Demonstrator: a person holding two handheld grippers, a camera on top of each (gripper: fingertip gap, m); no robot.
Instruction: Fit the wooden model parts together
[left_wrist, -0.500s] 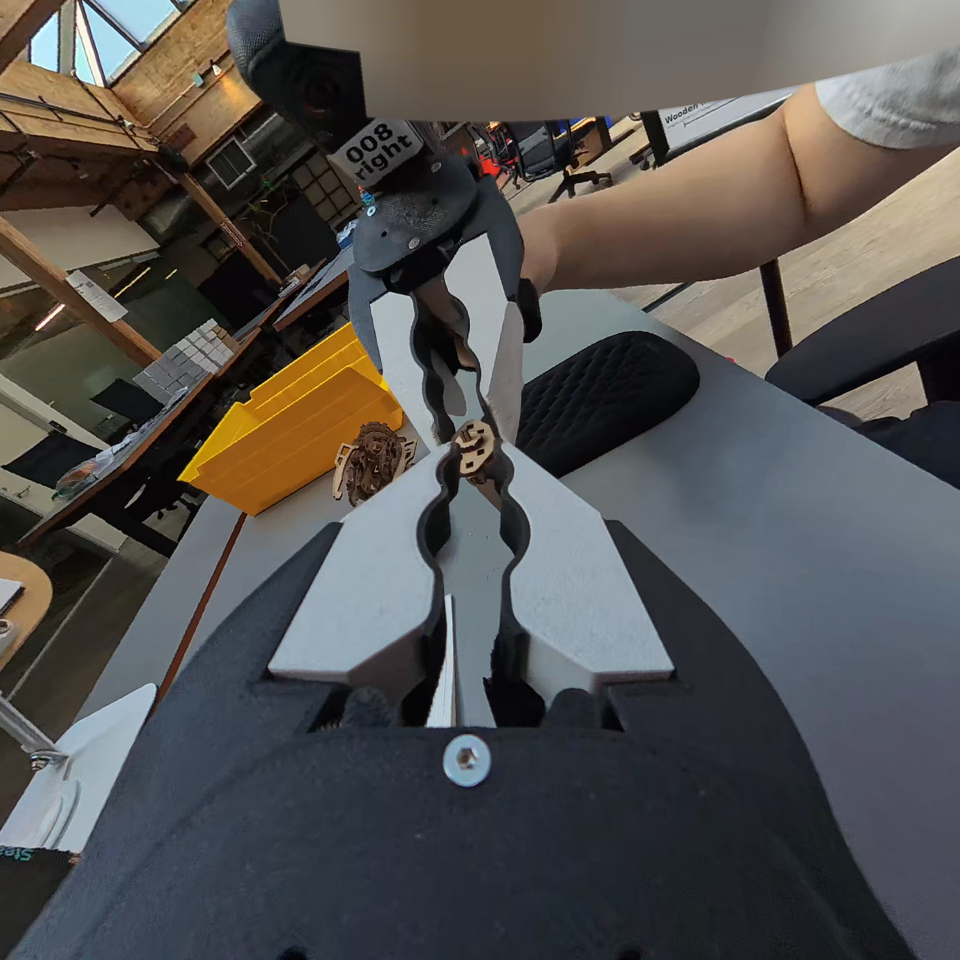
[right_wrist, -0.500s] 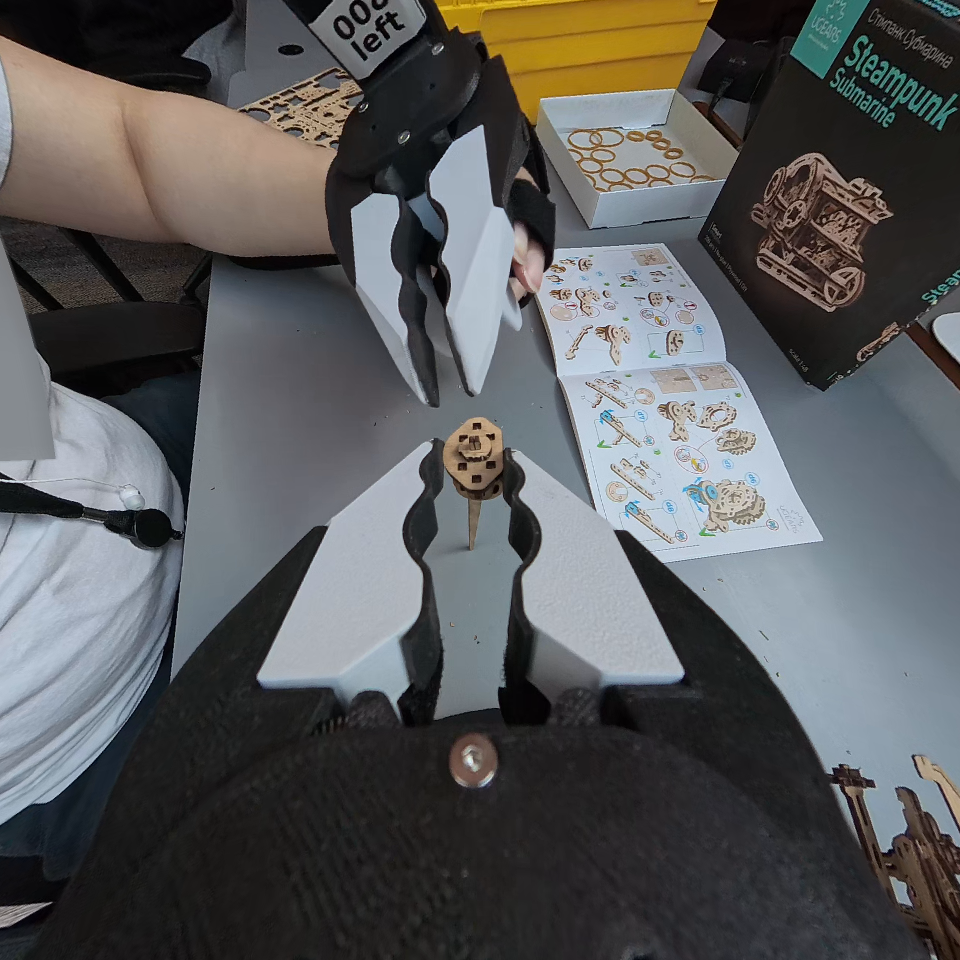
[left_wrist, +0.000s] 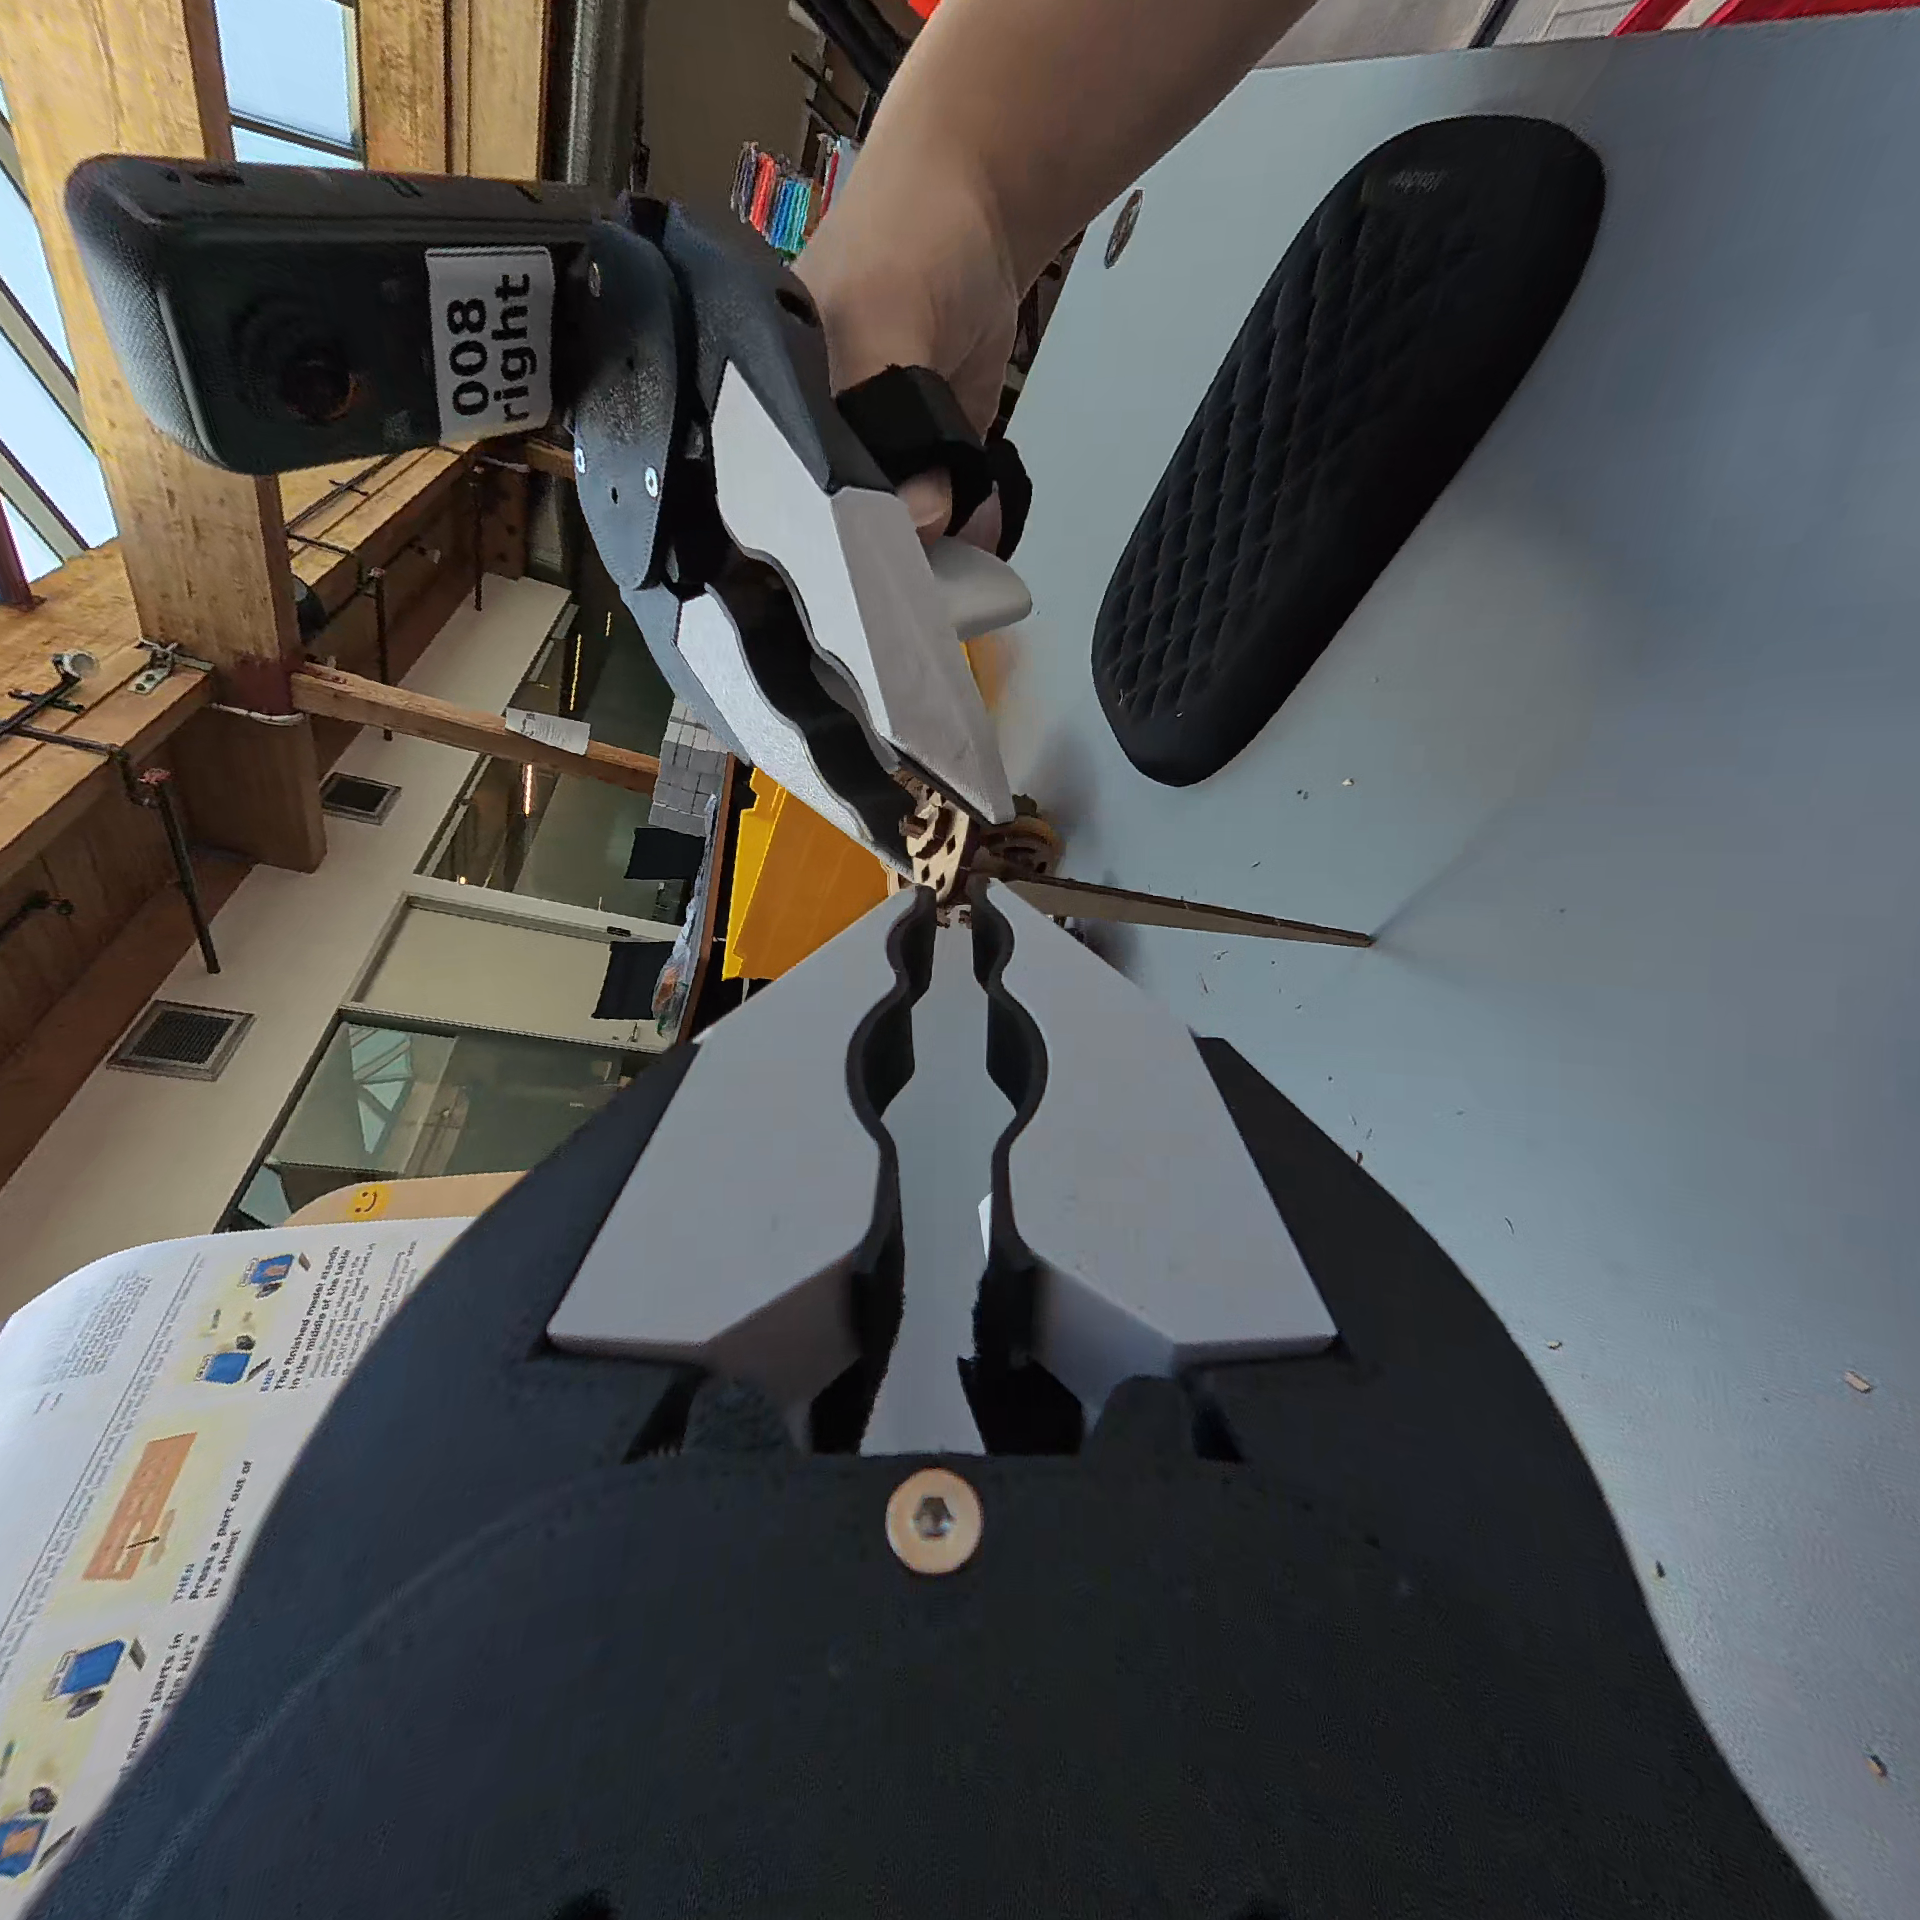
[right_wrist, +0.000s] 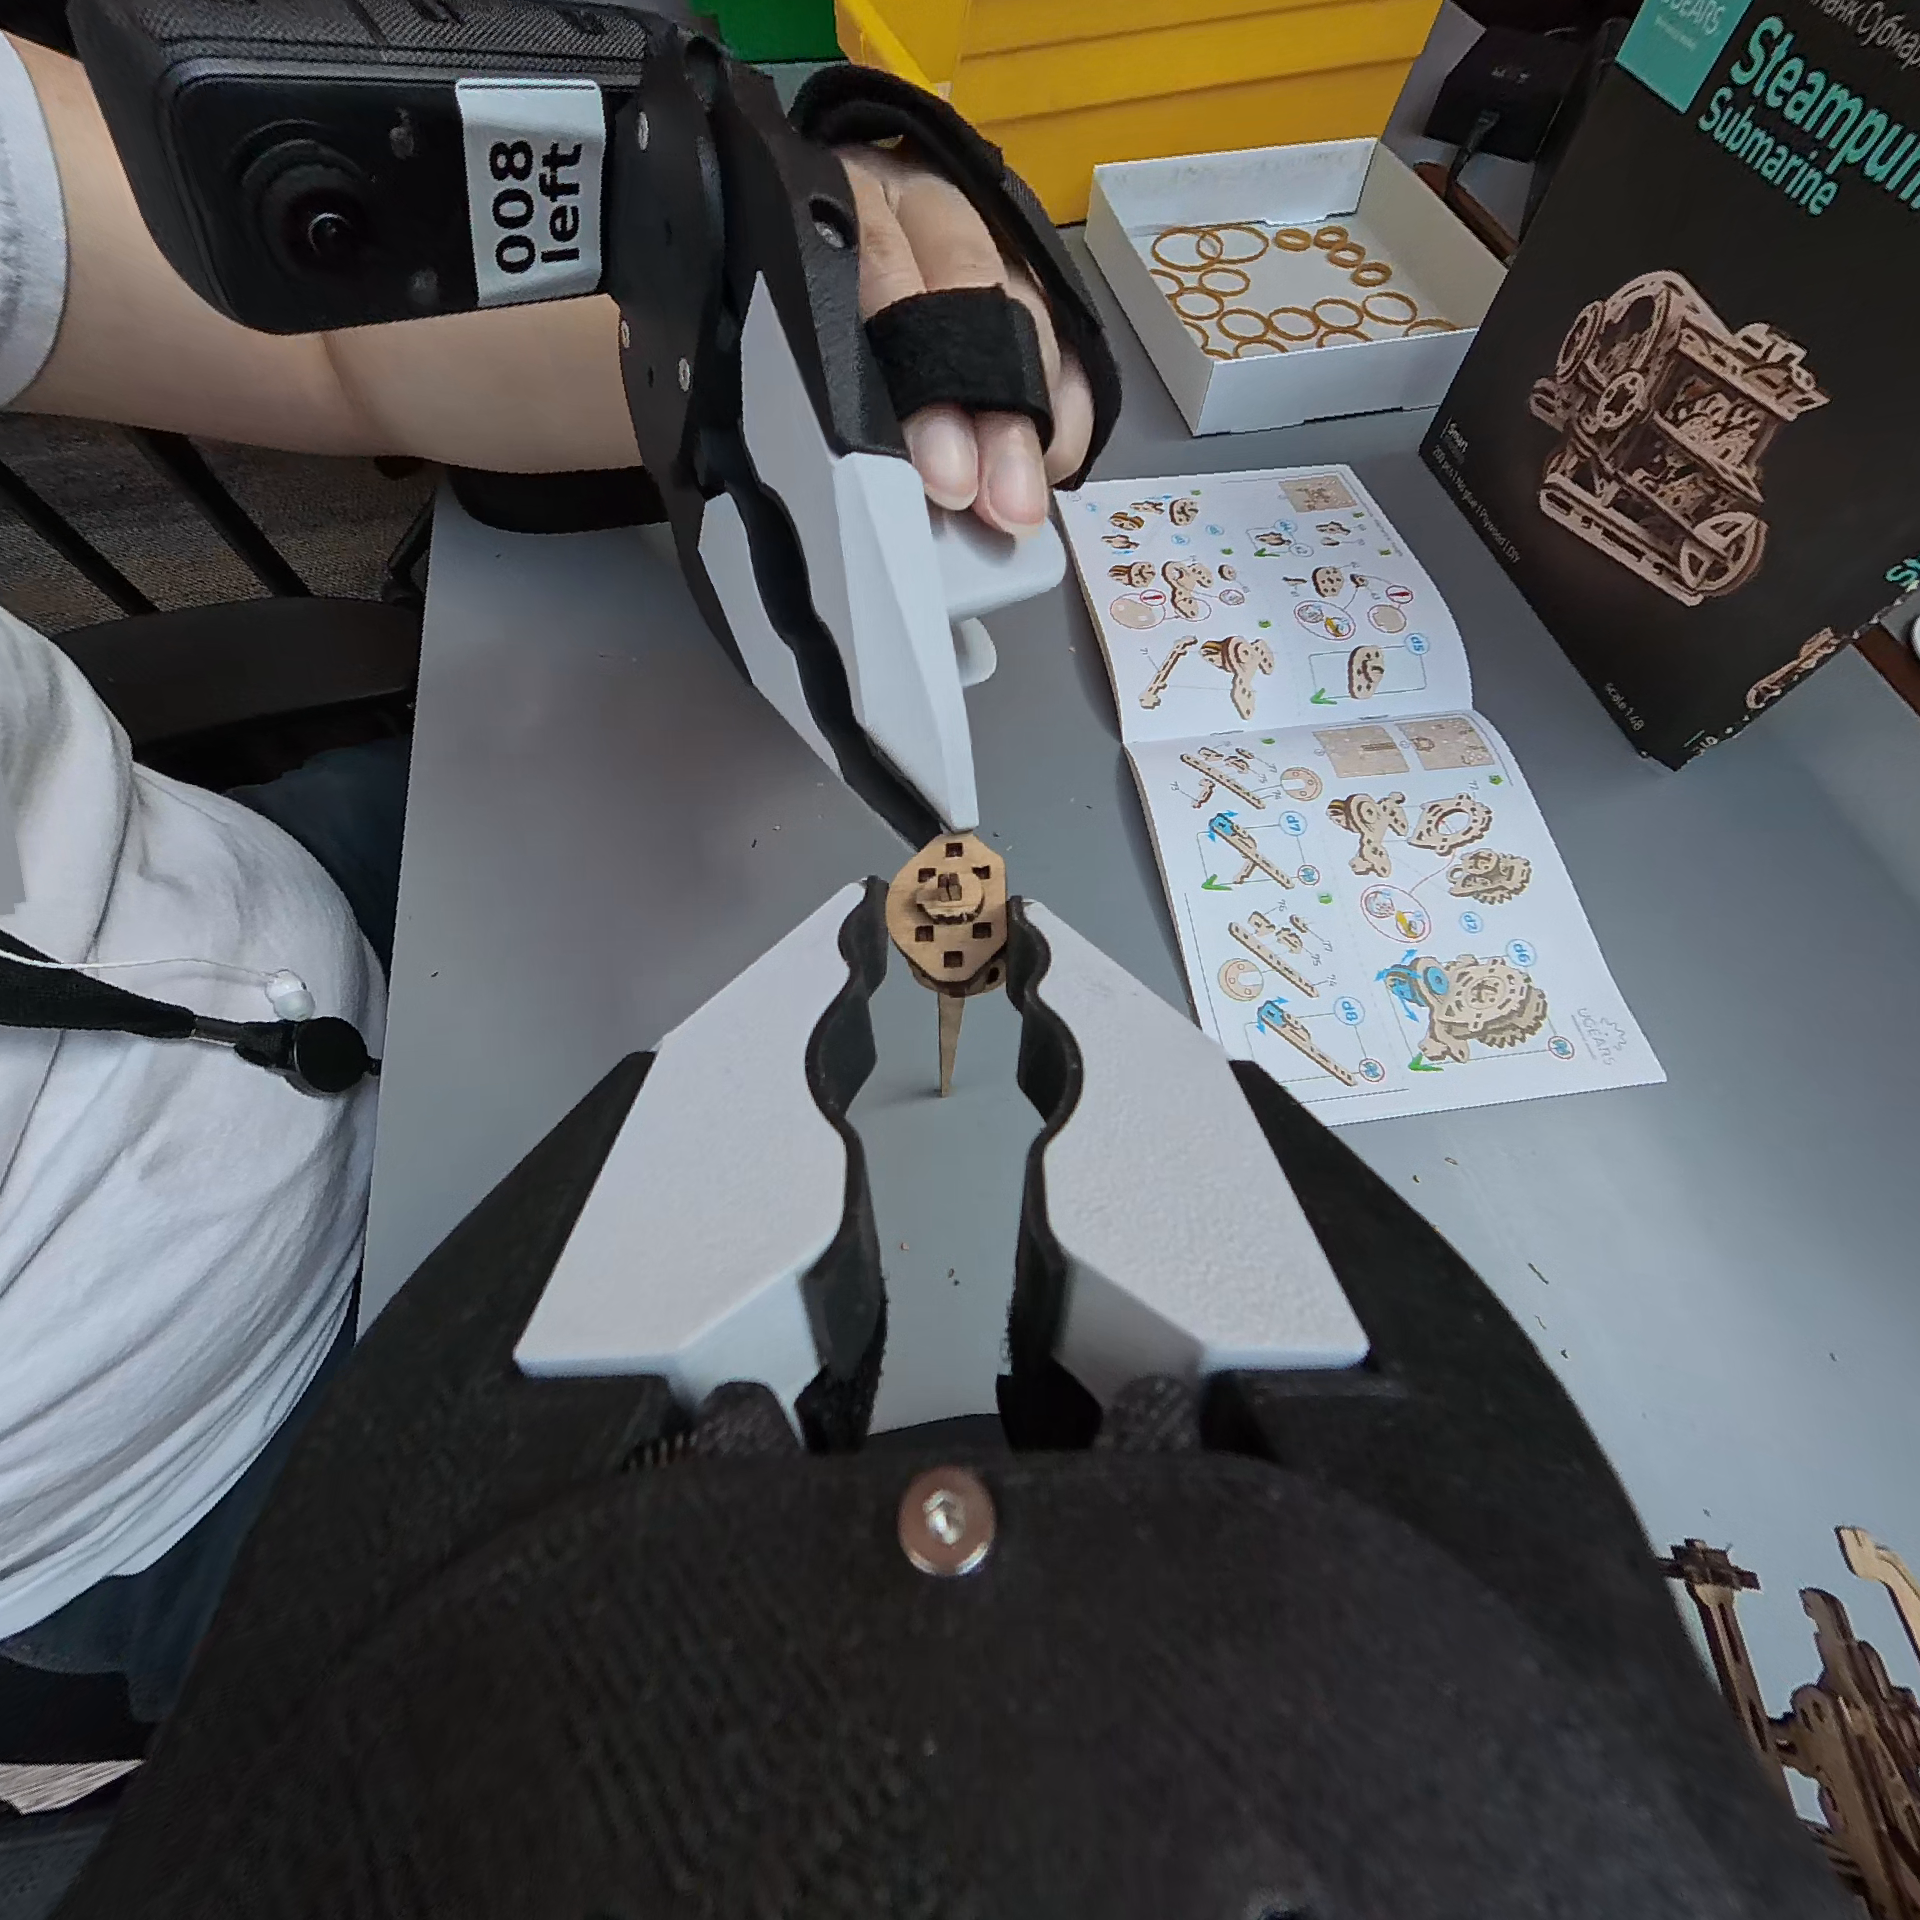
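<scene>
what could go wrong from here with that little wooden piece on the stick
1. The right gripper pinches the wooden disc assembly only at its fingertips, so a push from the left gripper could twist it out.
2. The thin wooden stick meets the grey table at its tip alone; downward pressure might snap it or make it skid.

Bright daylight comes from the windows (left_wrist: 281, 94). Both pictures look sharp, but bend at the edges. Shadows are soft.

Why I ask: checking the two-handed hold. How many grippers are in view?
2. The right gripper, at centre, is shut on the wooden assembly; the left gripper reaches in from upper left, closed at its top edge.
</scene>
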